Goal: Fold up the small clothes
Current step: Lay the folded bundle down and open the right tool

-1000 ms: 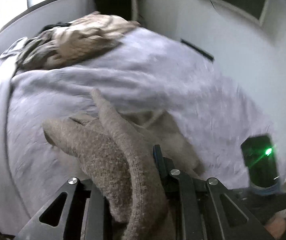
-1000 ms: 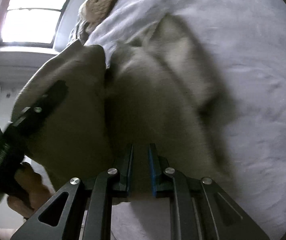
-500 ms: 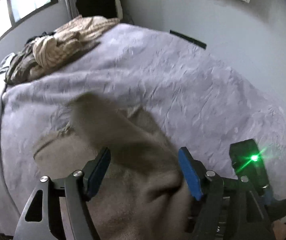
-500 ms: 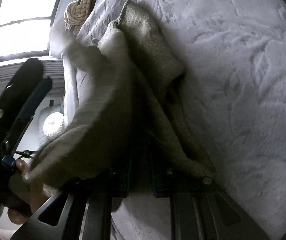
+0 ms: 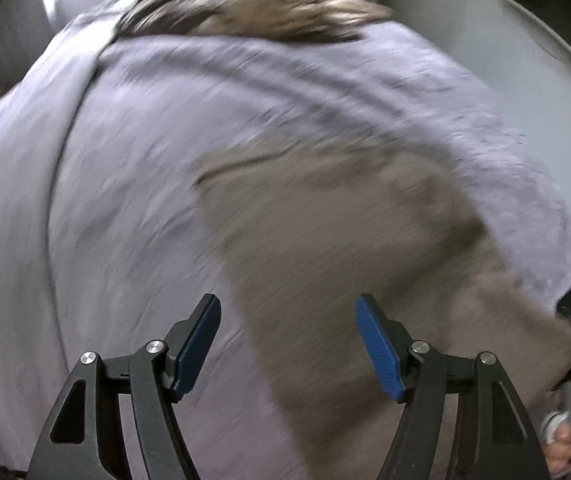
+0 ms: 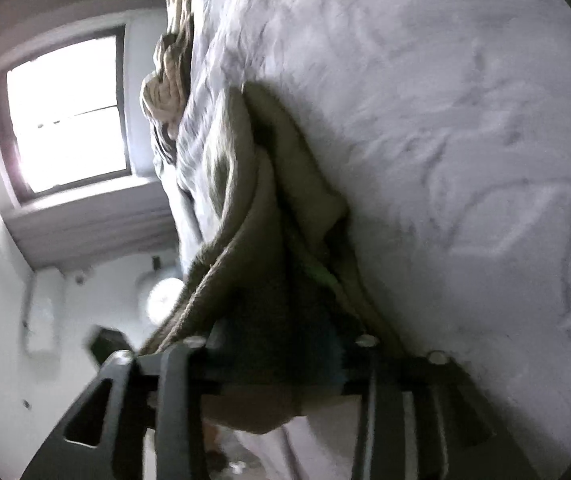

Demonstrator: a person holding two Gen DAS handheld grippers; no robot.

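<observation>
Beige garment (image 5: 349,240) (blurred) near bedspread (image 5: 105,200) edge.

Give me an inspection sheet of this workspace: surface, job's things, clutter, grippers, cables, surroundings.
Surface: pale lilac wrinkled bedspread over a bed.
Job's things: taupe fleece garment lies spread on the bedspread in the left wrist view; in the right wrist view it is bunched in folds at the bed's edge.
Clutter: beige and brown heap of crumpled clothes at the bed's far end.
Grippers: left gripper open, blue pads clear of the cloth. Right gripper has just been opening; cloth lies between its jaws, dark and blurred, so contact cannot be told.
Cables: nothing seen.
Surroundings: bright window, white walls.
</observation>
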